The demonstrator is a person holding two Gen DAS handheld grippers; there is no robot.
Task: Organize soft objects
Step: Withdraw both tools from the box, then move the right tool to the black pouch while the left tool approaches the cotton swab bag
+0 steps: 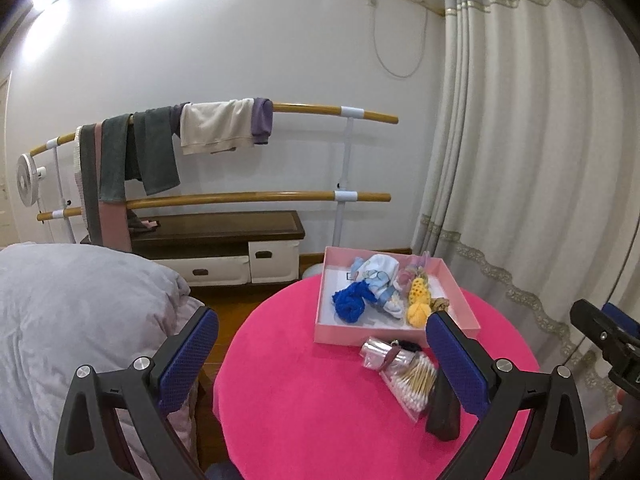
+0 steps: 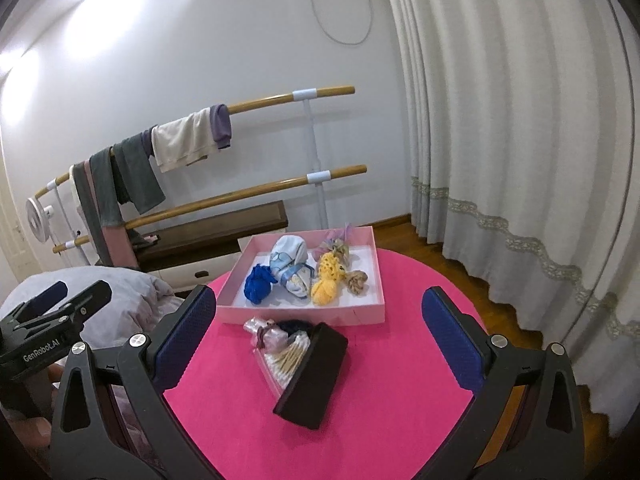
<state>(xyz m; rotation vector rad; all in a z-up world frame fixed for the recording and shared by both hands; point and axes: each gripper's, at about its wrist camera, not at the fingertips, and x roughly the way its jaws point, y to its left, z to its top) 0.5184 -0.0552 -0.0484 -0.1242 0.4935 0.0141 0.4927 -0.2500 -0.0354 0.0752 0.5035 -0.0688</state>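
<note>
So here's where we're at: both grippers are held up over the round pink table (image 2: 360, 400) with nothing in them, our left gripper (image 1: 320, 356) spread wide and our right gripper (image 2: 316, 332) spread wide too, neither touching anything. Most of the soft stuff already sits inside the pink tray (image 2: 304, 314) at about 12 o'clock on the table: a blue scrunched cloth (image 2: 259, 280), a white-and-blue patterned bundle (image 2: 289, 266), a yellow knitted piece (image 2: 326, 282), a tan scrunchie (image 2: 356, 280) and something purplish at the far edge that we can't make out. What's left is the little heap just in front of the tray, near the middle of the table: a shiny crinkly packet (image 2: 266, 330), a dark fabric thing (image 2: 292, 326) half hidden, a clear pack of cotton swabs (image 2: 286, 362) and a dark brown box (image 2: 314, 376) leaning against it all, tilted. That's our worry. Everything in the heap touches everything else, so if we go for the dark fabric we could easily pinch the swab pack along with it, or nudge the box so it tips flat and shoves things toward the table edge. The packet also looks slippery, so a shallow pinch may just squirt it out. And the tray is light-looking, right beside the heap, so a clumsy approach could push it off at 12.
</note>
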